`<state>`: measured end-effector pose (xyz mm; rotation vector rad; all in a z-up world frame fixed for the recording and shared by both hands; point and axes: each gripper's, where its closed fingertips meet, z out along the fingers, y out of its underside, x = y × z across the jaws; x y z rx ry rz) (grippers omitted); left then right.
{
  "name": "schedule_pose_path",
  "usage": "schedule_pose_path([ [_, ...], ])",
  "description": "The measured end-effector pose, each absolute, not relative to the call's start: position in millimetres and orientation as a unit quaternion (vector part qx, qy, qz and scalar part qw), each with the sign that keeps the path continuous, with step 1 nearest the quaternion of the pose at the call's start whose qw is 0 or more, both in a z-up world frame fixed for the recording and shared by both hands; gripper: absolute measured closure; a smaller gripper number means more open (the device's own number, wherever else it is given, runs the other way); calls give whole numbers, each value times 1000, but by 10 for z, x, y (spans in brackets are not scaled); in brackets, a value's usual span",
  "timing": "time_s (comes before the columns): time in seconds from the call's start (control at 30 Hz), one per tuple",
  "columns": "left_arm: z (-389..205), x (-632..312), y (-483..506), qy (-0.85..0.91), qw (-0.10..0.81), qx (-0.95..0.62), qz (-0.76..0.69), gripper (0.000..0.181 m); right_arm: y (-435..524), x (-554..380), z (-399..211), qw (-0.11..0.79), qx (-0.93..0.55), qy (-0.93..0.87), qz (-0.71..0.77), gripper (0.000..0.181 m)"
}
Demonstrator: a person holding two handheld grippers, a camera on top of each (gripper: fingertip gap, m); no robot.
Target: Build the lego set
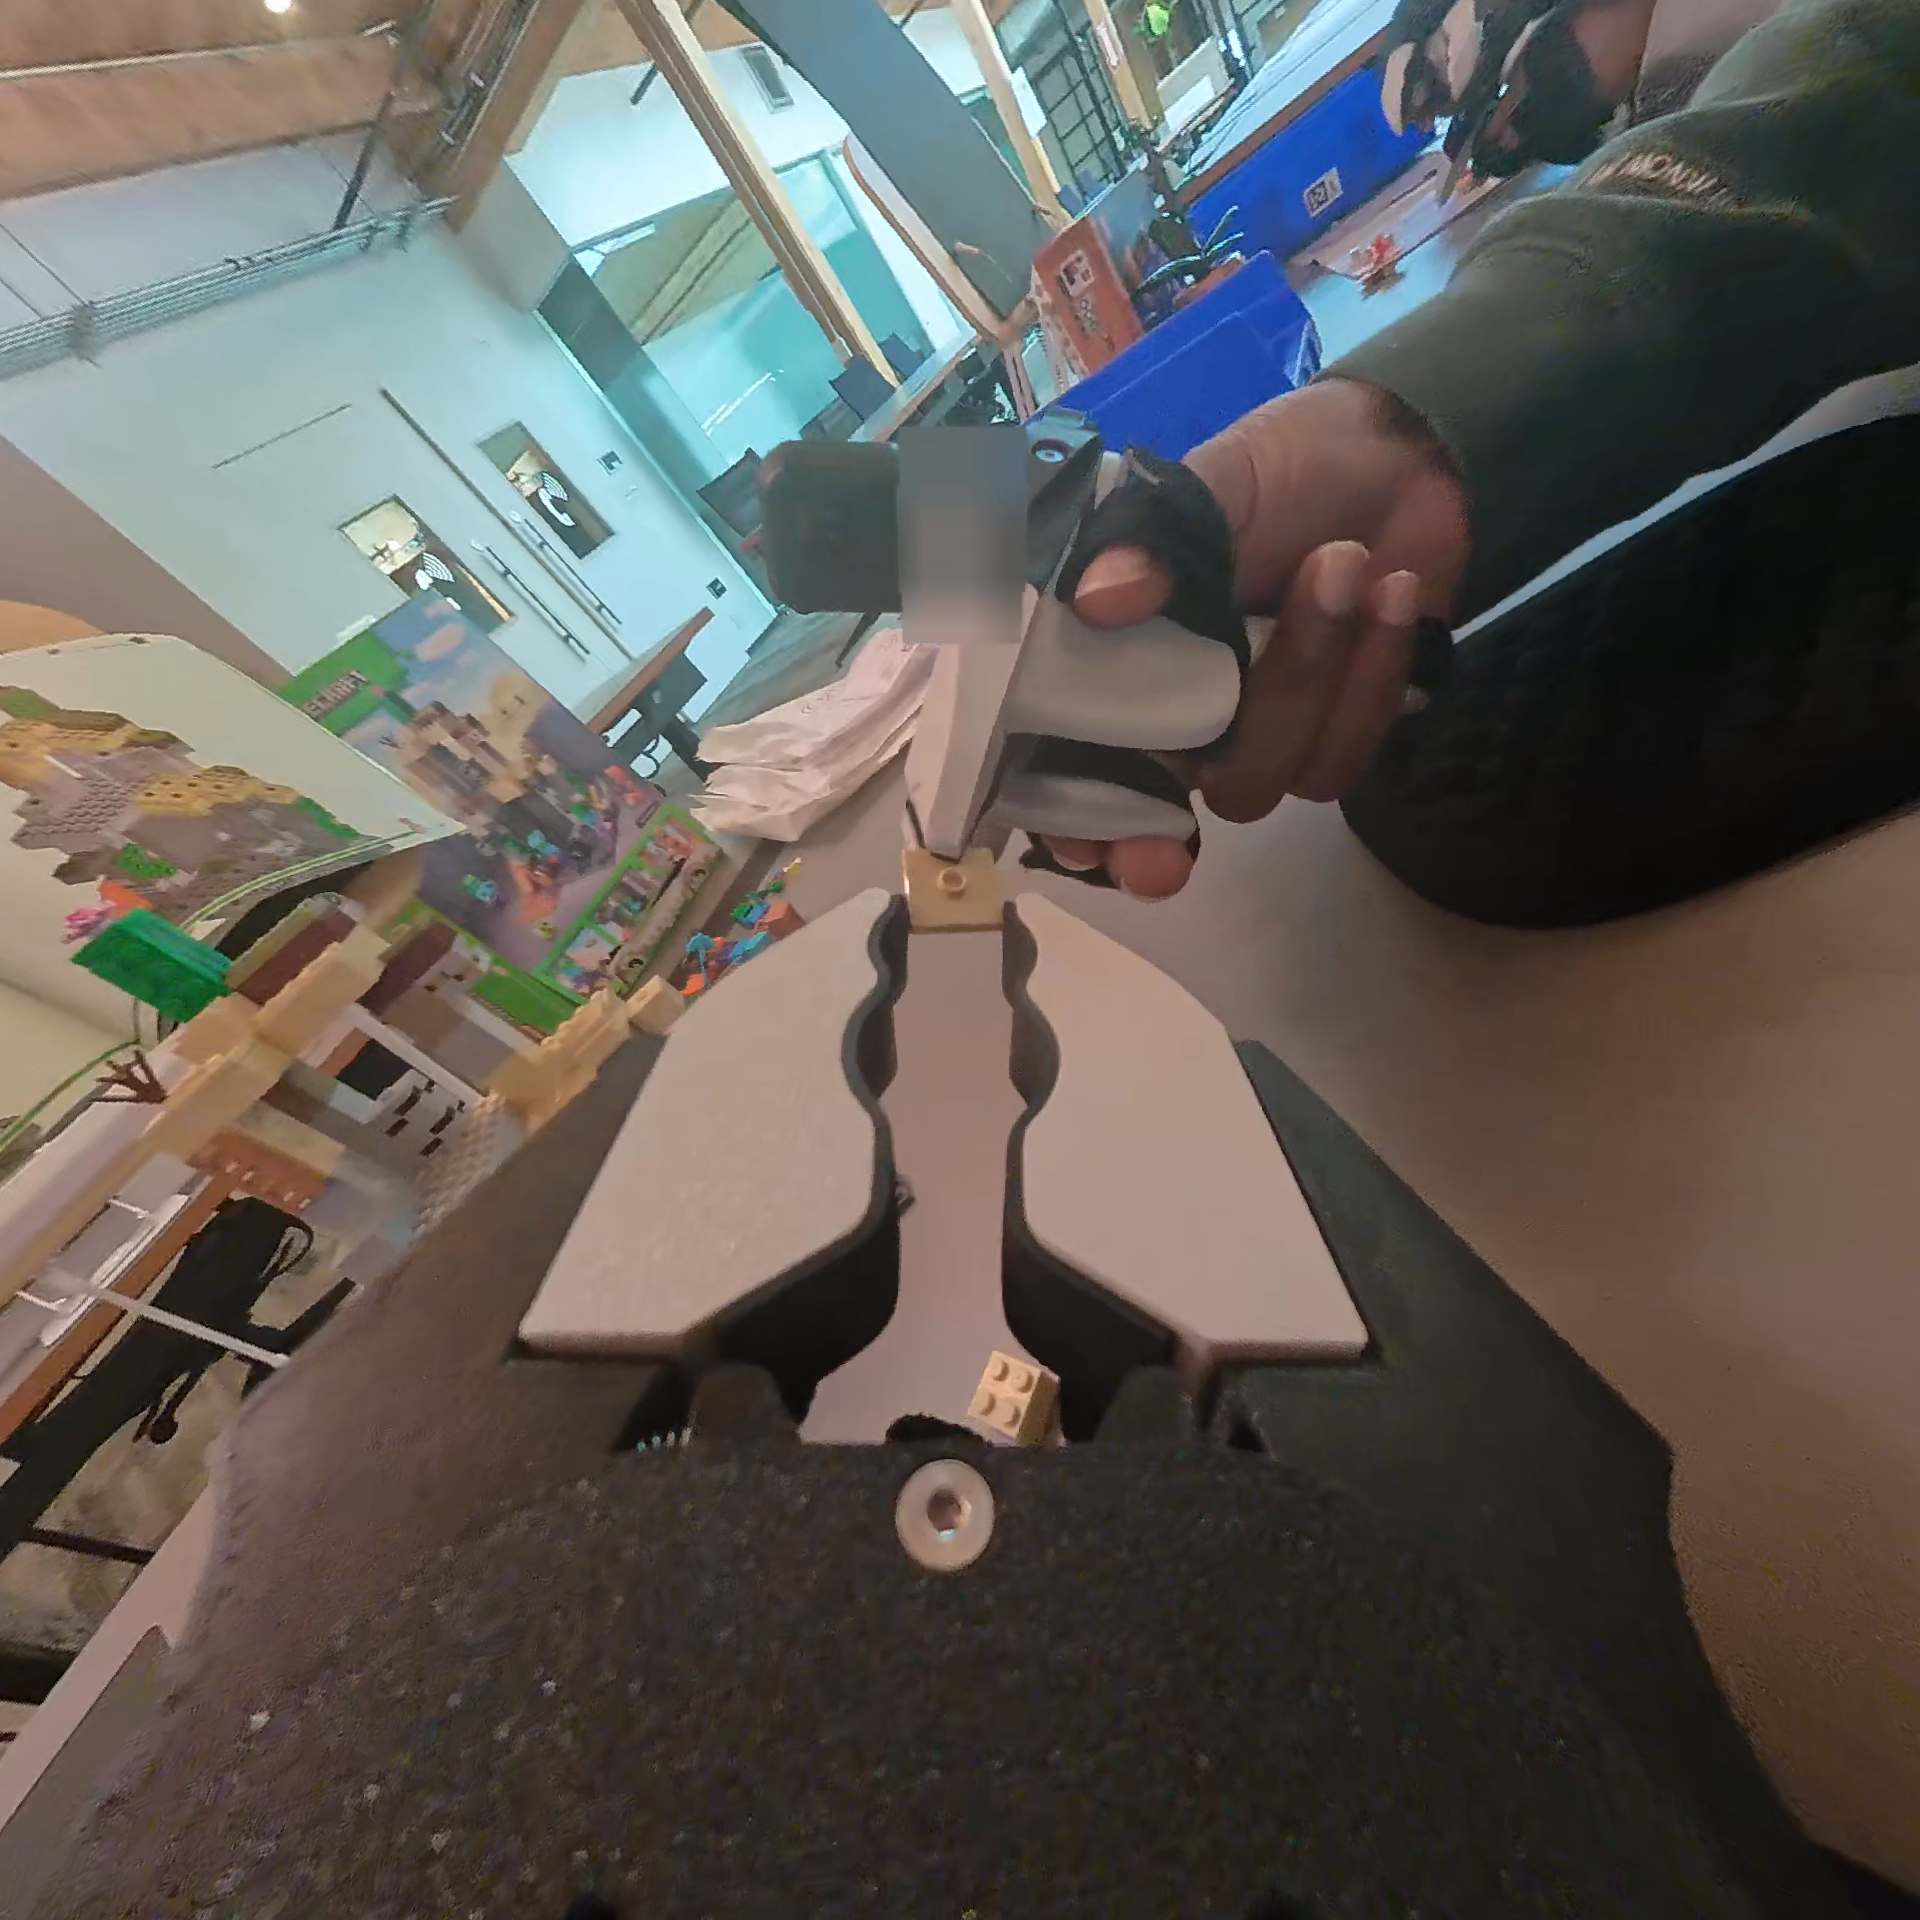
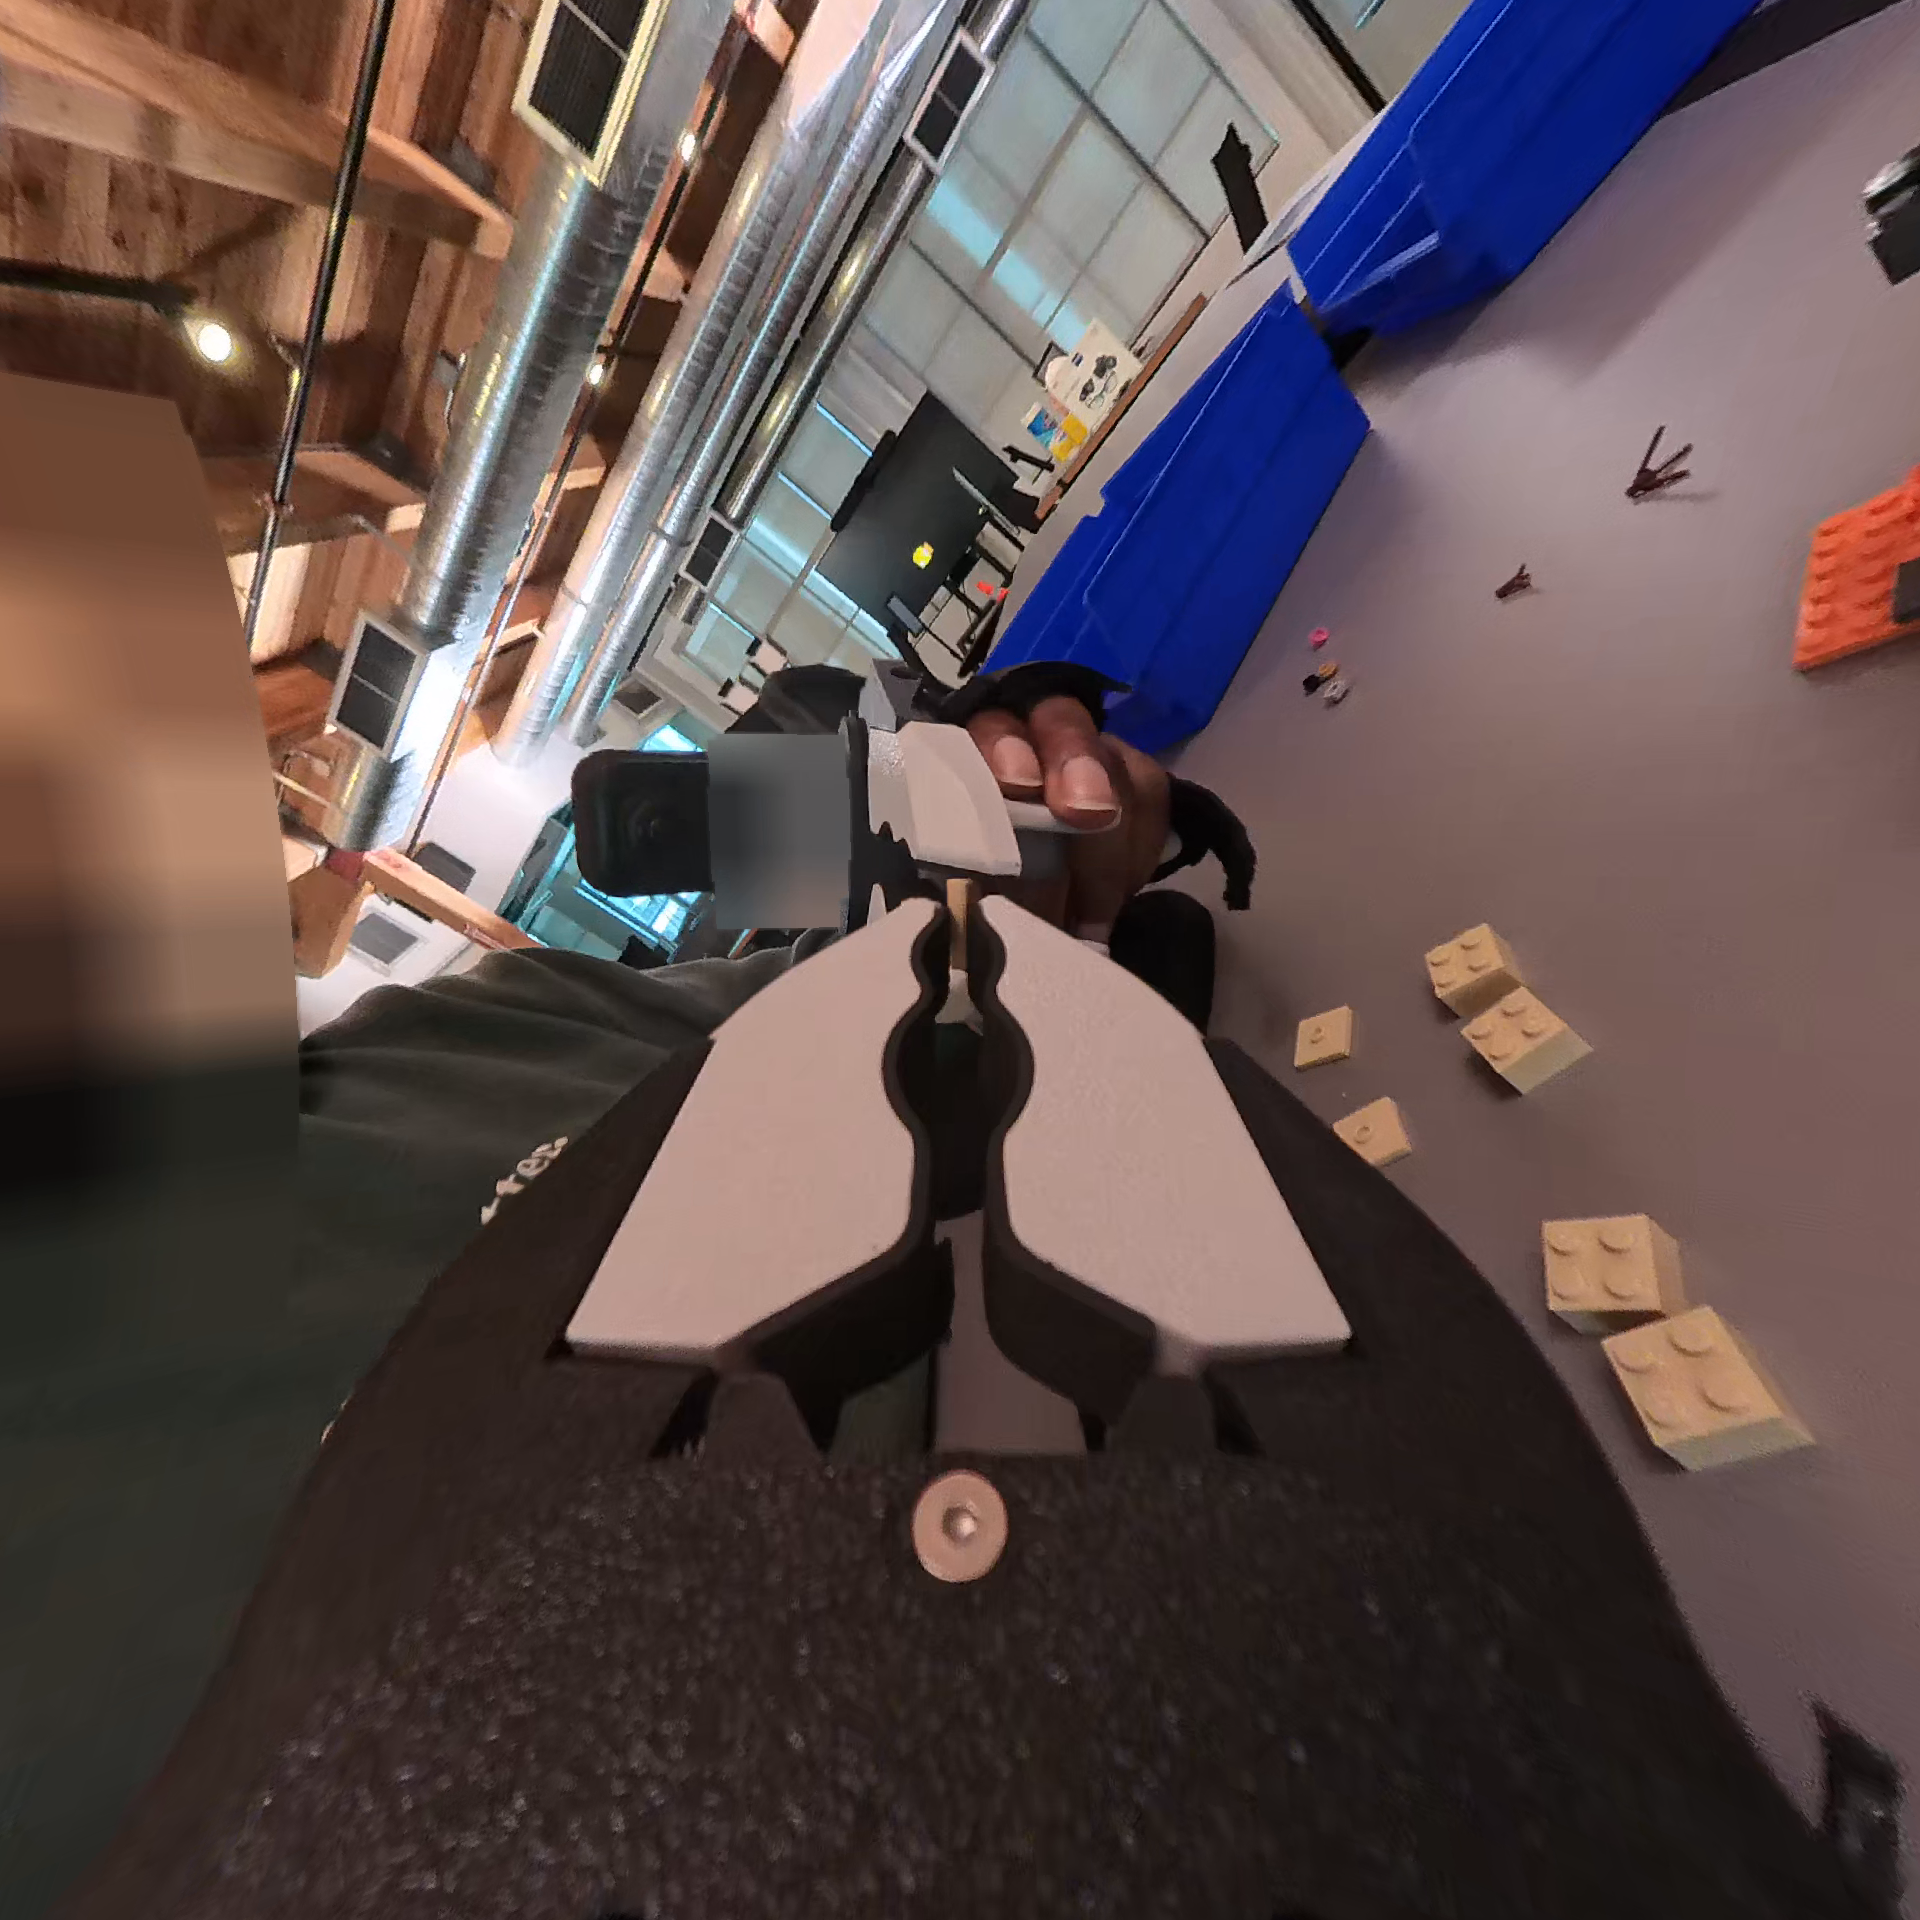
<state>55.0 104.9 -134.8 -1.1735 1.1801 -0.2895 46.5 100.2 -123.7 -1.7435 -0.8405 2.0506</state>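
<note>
I clamp left tool (image 1: pixel 954 914) on tan plate (image 1: pixel 953 901), lifted off desk (image 1: pixel 1455 1143) | right tool (image 2: pixel 961 928) pinches its far edge, likely for handover | 4 tan bricks (image 2: pixel 1610 1270) wait on desk

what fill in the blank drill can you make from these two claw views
1. Both claws pinch one tan plate that has ___ stud on top.
2. The bins along the table's far side are ___.
3. The studded flat plate near the right edge is ___.

Missing words: one; blue; orange
</note>
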Motion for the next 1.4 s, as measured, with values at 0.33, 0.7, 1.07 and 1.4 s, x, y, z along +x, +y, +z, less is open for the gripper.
schedule_pose_path([
  [0.33,-1641,561,1075,549,595,-566,-158,165,1069,586,-1535,248,-657,-409,582,172],
  [0.7,-1907,618,946,567,493,-612,-248,165,948,577,-1822,394,-536,-703,251,156],
  [1.07,-1999,594,943,574,473,-620,-250,161,929,547,-1949,349,-563,-691,291,165],
  [1.4,-1969,418,1166,540,497,-643,-219,161,987,579,-2315,283,-636,-661,280,166],
])
